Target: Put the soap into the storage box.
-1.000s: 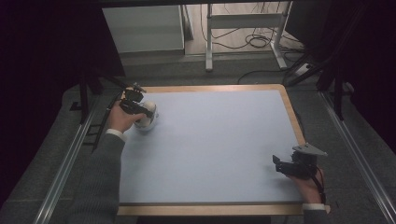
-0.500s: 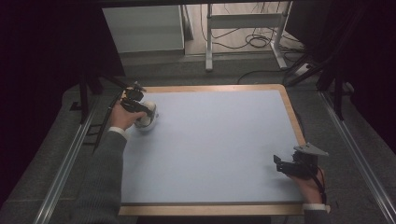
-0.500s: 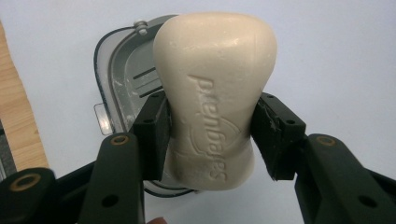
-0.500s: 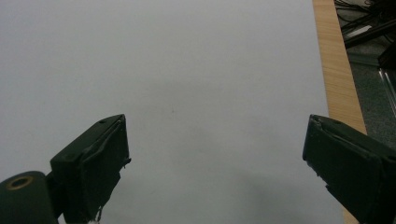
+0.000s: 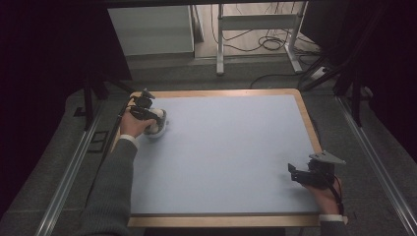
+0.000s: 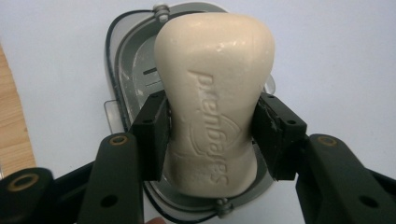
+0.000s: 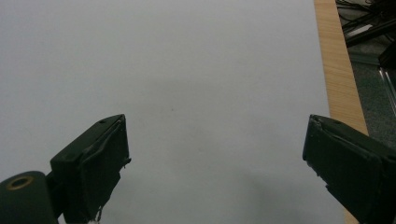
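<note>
the left gripper clamps a cream soap bar across its narrow waist, jaws tight on both sides, probably because the waist gives the flattest purchase. the soap hangs just over an oval dish at the table's far left; whether they touch is unclear, and the dish looks otherwise bare. the right gripper rests near the right edge, jaws spread wide, holding nothing.

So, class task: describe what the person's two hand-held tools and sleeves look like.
Both tools are black with two blocky jaws. The left tool has brass-coloured rivets on its jaw arms; the right tool carries a grey three-cornered plate on top. A dark cable trails from the left one. The left sleeve is grey knit with a white cuff.
</note>
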Action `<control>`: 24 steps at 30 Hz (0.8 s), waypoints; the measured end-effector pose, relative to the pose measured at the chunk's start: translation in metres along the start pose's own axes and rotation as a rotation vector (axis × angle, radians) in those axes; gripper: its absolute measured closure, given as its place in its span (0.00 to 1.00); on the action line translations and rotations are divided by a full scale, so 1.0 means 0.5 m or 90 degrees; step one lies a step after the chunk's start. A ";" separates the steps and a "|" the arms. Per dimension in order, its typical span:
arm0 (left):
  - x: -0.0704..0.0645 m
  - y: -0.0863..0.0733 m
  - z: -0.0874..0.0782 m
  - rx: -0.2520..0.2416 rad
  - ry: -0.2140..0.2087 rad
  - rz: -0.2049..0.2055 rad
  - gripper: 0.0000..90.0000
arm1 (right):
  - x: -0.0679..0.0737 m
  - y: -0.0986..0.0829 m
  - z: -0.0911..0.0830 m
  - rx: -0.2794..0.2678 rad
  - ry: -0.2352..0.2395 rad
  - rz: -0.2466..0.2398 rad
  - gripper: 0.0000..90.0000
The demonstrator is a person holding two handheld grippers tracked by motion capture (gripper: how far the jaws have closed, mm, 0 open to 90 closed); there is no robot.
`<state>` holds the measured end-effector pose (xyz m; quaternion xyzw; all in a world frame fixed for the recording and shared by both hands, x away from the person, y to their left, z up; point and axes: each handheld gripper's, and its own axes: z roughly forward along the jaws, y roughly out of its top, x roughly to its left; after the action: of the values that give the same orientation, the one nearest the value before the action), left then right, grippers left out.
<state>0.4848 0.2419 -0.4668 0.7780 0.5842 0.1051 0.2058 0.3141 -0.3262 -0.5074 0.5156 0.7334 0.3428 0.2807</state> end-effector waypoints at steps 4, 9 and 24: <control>-0.010 0.002 -0.005 -0.020 -0.018 0.005 0.42 | 0.000 -0.001 0.001 0.000 0.000 0.000 0.08; -0.021 -0.002 -0.007 -0.030 -0.024 0.019 0.36 | 0.001 0.000 0.000 0.000 0.000 -0.001 0.08; -0.050 -0.019 -0.066 -0.086 -0.043 0.058 0.28 | 0.001 0.000 -0.002 -0.005 -0.002 -0.001 0.08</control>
<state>0.4559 0.2269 -0.4397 0.7911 0.5328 0.1272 0.2721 0.3134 -0.3258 -0.5067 0.5144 0.7319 0.3448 0.2843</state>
